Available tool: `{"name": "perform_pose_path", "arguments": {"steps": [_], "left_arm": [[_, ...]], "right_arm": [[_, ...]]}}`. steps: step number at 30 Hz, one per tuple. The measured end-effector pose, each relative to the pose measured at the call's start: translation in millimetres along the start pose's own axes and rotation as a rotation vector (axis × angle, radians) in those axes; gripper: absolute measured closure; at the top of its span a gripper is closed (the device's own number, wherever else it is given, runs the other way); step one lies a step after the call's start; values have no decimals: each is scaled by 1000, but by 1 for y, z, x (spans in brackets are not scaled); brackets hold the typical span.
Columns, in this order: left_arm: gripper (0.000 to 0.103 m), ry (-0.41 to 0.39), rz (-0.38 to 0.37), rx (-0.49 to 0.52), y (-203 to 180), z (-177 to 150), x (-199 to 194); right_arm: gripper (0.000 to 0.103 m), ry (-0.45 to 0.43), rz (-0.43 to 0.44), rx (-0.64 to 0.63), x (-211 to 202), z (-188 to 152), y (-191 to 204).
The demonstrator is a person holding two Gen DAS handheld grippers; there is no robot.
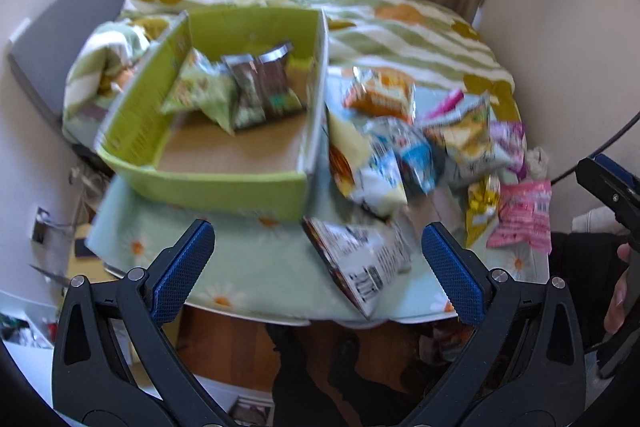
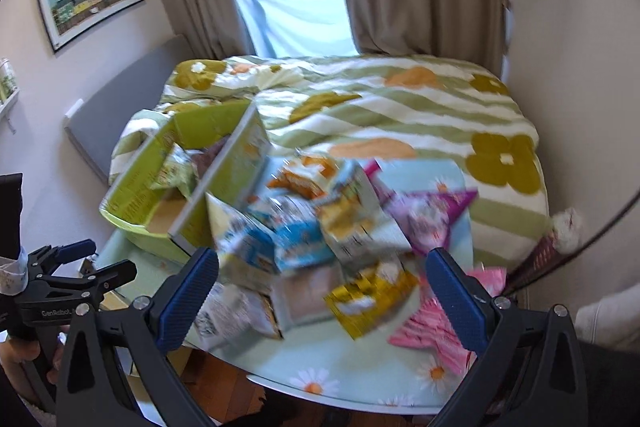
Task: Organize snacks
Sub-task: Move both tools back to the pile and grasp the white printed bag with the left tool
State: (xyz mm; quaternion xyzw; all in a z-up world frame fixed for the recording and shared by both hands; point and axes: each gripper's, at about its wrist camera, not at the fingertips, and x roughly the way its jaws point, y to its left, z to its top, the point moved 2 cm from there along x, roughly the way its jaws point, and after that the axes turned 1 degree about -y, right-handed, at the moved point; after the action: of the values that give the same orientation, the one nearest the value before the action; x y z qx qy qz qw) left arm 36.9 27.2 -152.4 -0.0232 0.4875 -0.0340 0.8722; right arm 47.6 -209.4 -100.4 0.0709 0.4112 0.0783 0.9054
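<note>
A green cardboard box (image 1: 208,187) stands on the table at the left and holds a light green packet (image 1: 200,91) and two brown packets (image 1: 264,87). It also shows in the right wrist view (image 2: 132,187). A heap of loose snack packets (image 1: 420,143) lies right of the box, with a white and dark red packet (image 1: 360,263) nearest the front edge. My left gripper (image 1: 318,247) is open and empty above that packet. My right gripper (image 2: 322,275) is open and empty above a yellow packet (image 2: 372,295) and a pink packet (image 2: 432,323).
The table wears a pale green daisy cloth (image 1: 256,267). Behind it lies a bed with a striped flowered cover (image 2: 400,107), then curtains and a window. The left gripper shows at the left edge of the right wrist view (image 2: 80,275). Wooden floor lies below the table's front edge.
</note>
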Motion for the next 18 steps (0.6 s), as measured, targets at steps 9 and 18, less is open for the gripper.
{"name": "perform_pose_path", "arguments": {"steps": [9, 18], "left_arm": [[1, 79, -57, -11, -18, -27, 71], [1, 156, -97, -44, -26, -35, 131]], "right_arm": [[0, 105, -18, 153, 61, -46, -33], [0, 160, -6, 312, 106, -67, -56]]}}
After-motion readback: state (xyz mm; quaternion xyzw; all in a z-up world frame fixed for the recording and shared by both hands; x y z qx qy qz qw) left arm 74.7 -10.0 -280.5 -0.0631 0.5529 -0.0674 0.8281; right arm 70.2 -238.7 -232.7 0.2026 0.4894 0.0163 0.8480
